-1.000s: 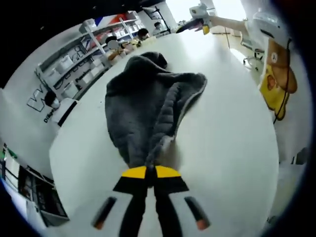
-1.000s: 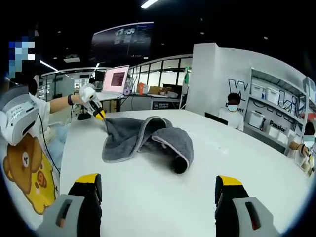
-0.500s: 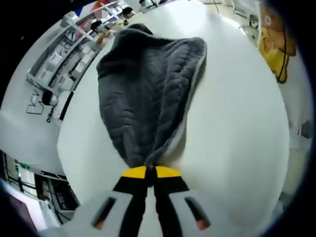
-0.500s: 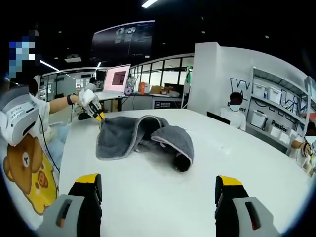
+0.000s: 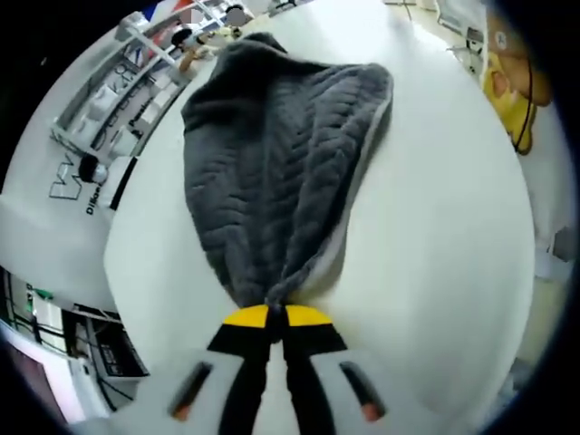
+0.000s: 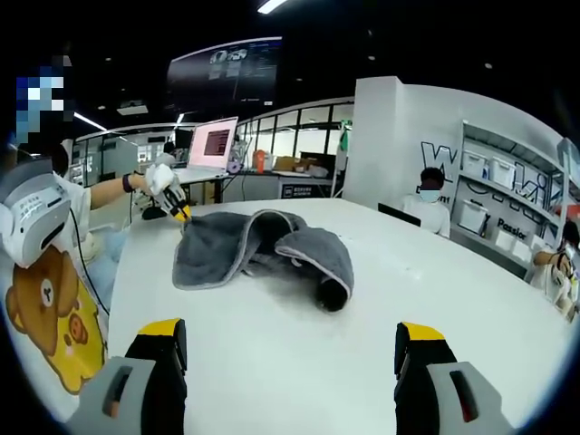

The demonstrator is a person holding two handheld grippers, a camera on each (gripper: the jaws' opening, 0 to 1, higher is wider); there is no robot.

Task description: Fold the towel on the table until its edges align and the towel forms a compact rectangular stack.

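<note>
A dark grey ribbed towel with a pale border lies rumpled on the white table. My left gripper is shut on one corner of it, lifting that corner so the cloth fans out ahead of the jaws. In the right gripper view the same towel lies partly folded over itself in the middle of the table, with the left gripper pinching its far left corner. My right gripper stands open near the table's near edge, well short of the towel, with nothing between its jaws.
A person in a bear-print shirt stands at the table's left side. A laptop sits on a desk behind. Shelves with white bins line the right wall, and seated people are beyond the table.
The left gripper has pulled the held corner, spreading and flattening the towel's left part on the table. The right gripper has stayed still and open.
</note>
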